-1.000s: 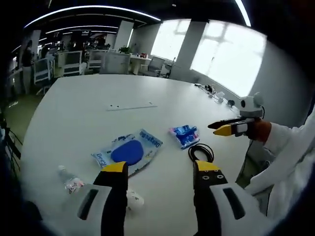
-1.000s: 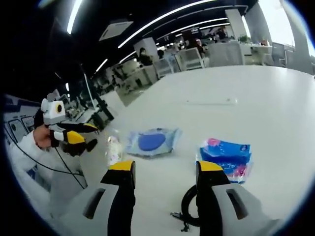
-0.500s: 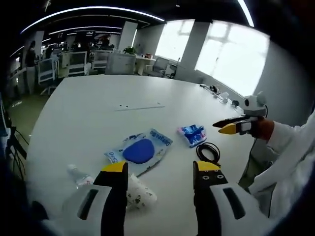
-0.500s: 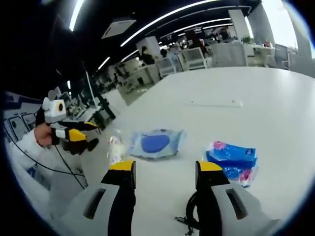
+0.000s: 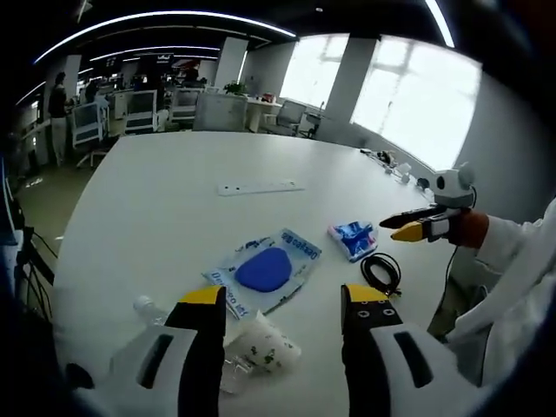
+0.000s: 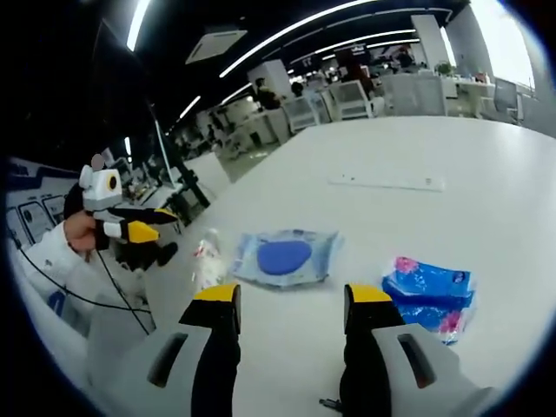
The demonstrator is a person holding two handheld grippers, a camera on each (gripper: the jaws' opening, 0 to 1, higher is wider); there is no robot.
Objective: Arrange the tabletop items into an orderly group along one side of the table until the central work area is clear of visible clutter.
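— What's lying on the table point(image 5: 156, 200)?
— A wipes pack point(image 5: 266, 268) mid-table, a blue packet point(image 5: 354, 238) and a black cable point(image 5: 382, 271) beside it, a bottle point(image 6: 207, 258) nearer the edge.
— And the grippers?
— Left gripper point(image 5: 282, 300) and right gripper point(image 6: 294, 297) are both hovering with jaws apart, holding nothing.

Black cable point(image 6: 328, 403) — mostly hidden behind the right gripper's jaw.

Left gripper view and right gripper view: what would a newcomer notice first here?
Most striking is the wet-wipes pack with its blue oval lid, lying near the middle of the white table. Beside it lie a small blue tissue packet and a coiled black cable; a crumpled plastic bottle lies on the pack's other side.
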